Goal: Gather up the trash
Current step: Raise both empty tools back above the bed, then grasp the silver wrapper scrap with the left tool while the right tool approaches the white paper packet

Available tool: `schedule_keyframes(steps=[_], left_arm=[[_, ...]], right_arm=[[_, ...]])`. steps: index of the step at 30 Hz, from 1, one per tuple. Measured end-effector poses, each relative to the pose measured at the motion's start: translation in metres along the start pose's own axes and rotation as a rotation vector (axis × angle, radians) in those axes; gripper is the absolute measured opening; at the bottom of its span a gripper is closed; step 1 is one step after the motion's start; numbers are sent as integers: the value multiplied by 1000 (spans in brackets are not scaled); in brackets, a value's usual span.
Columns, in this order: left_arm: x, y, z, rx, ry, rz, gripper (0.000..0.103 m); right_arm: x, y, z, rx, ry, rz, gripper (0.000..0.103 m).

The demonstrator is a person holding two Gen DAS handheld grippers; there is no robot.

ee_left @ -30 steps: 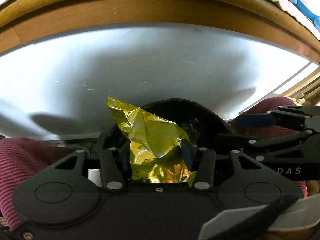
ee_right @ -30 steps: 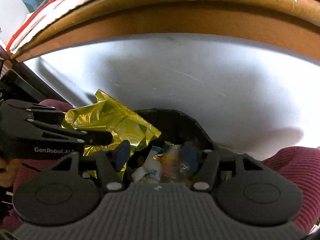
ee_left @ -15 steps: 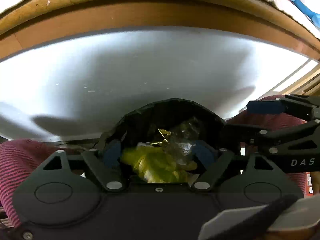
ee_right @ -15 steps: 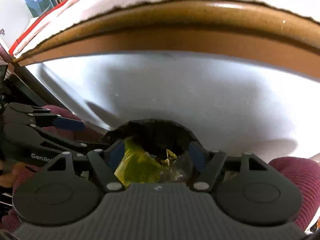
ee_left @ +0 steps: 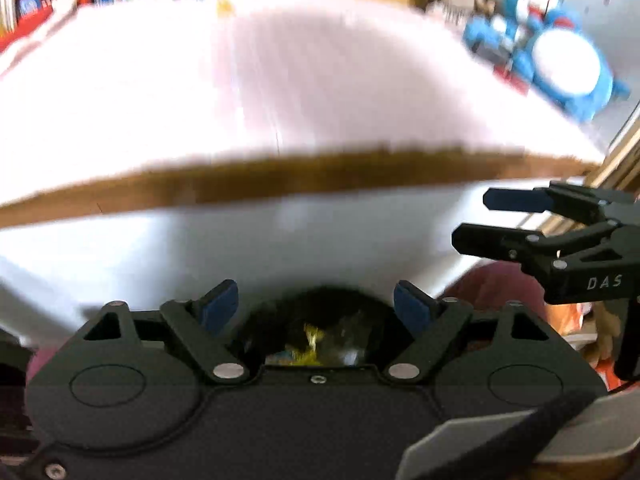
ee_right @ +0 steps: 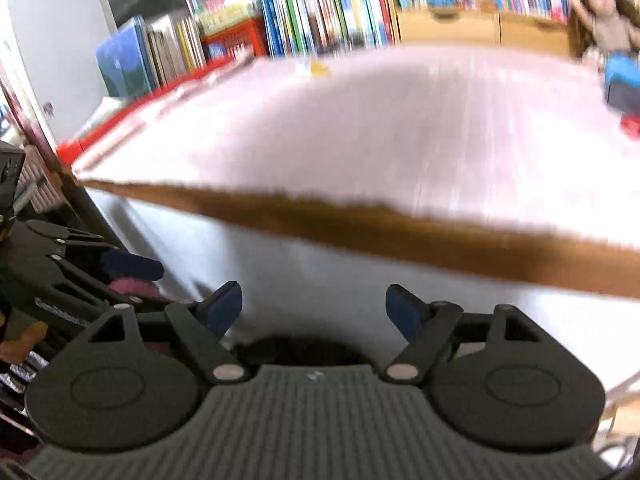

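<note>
Your left gripper [ee_left: 316, 304] stands wide, its blue pads [ee_left: 218, 306] spread apart with nothing between them; its jaws have just been opening. Directly beyond and below the pads sits the black trash bag [ee_left: 276, 320], its mouth dark, and inside it you can see the yellow wrapper [ee_left: 310, 340] lying among other scraps — it is in the bag, clear of both pads. To the right in the left wrist view your right gripper [ee_left: 480, 218] reaches in from the side, its fingers parted and empty.

From the right wrist view, that gripper's jaws have also just been opening, and its blue pads hold nothing. Only the dark rim of the bag shows just past the gripper body; its contents are hidden here. Your left gripper shows at the left edge of that view, near a maroon sleeve [ee_right: 132, 286].

Beyond the bag rises a pale front panel, topped by the brown edge of the worktop [ee_right: 400, 232], whose surface carries a white cover. Far across it lies a small yellow scrap [ee_right: 318, 68] — too blurred to identify. At the far right stands a blue toy [ee_left: 560, 64], and bookshelves [ee_right: 320, 4] fill the back wall.
</note>
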State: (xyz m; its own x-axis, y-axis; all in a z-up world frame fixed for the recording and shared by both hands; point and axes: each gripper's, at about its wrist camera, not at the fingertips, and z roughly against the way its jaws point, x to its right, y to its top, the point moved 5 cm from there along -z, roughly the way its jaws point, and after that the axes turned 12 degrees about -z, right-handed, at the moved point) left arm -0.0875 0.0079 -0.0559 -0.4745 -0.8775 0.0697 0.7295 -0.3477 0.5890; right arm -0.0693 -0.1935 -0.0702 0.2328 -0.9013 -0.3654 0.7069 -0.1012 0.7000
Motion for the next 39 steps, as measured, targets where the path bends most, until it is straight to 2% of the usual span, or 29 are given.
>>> schedule_keyframes(steps=[6, 14, 19, 23, 26, 30, 33, 36, 39], left_arm=[[-15, 37, 35, 149, 57, -1, 88], [-46, 91, 45, 280, 146, 19, 92], [-77, 130, 31, 337, 224, 56, 94], [-105, 159, 11, 371, 230, 138, 96], [-122, 179, -7, 417, 250, 164, 97], [-152, 208, -41, 408, 313, 219, 97], [-170, 228, -73, 373, 321, 233, 97], [-184, 239, -108, 296, 350, 281, 97], [-191, 247, -132, 278, 332, 300, 97]], right_arm=[[-8, 38, 9, 98, -17, 58, 89], [5, 90, 3, 227, -76, 23, 90], [22, 124, -12, 278, -125, -3, 93], [38, 149, -32, 266, -146, -41, 93], [44, 162, -47, 286, -192, -30, 93], [44, 174, -67, 289, -246, 27, 93], [43, 183, -86, 251, -256, 62, 93], [49, 194, -106, 224, -277, 55, 93], [55, 203, -126, 194, -310, 49, 93]])
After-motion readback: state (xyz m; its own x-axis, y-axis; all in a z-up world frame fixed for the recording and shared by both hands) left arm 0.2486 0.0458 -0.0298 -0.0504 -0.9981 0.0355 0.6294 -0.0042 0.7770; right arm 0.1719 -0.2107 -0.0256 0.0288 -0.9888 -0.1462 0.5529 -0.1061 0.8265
